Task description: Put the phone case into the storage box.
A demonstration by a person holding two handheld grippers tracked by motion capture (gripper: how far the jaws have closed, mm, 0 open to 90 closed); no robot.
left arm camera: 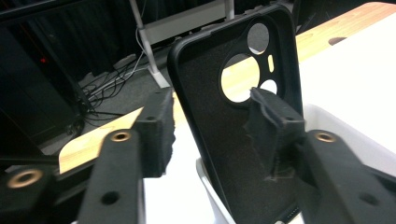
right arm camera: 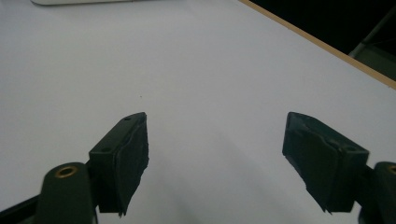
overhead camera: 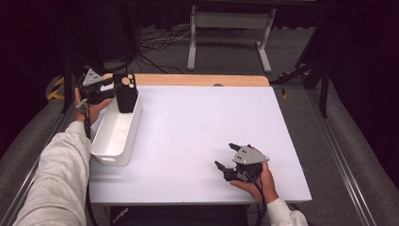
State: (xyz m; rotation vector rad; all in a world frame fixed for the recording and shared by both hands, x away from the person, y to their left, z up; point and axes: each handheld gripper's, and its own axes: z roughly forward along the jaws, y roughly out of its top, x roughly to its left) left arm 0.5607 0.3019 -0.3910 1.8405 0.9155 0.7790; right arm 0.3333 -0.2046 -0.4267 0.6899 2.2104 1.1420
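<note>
High view: I'm holding left gripper (overhead camera: 109, 87) at table's 10 o'clock, jaws parted, phone case (overhead camera: 125, 92) standing loose between them in white bin (overhead camera: 123, 136). Right gripper (overhead camera: 229, 160) idling at 5 o'clock, jaws wide, empty. Risk: case tipping out over bin rim, unclamped.

Table (overhead camera: 197, 122): white top bare across the centre, far side and right; open passage there.
Bin (overhead camera: 116, 134): stands along the left edge, its walls blocking low passage on that side; its near part is open from above.
Case (overhead camera: 125, 92): upright at the bin's far end, between the spread jaws of the left gripper (overhead camera: 104, 88).
Right gripper (overhead camera: 227, 157): near the front right, jaws apart over bare top.
</note>
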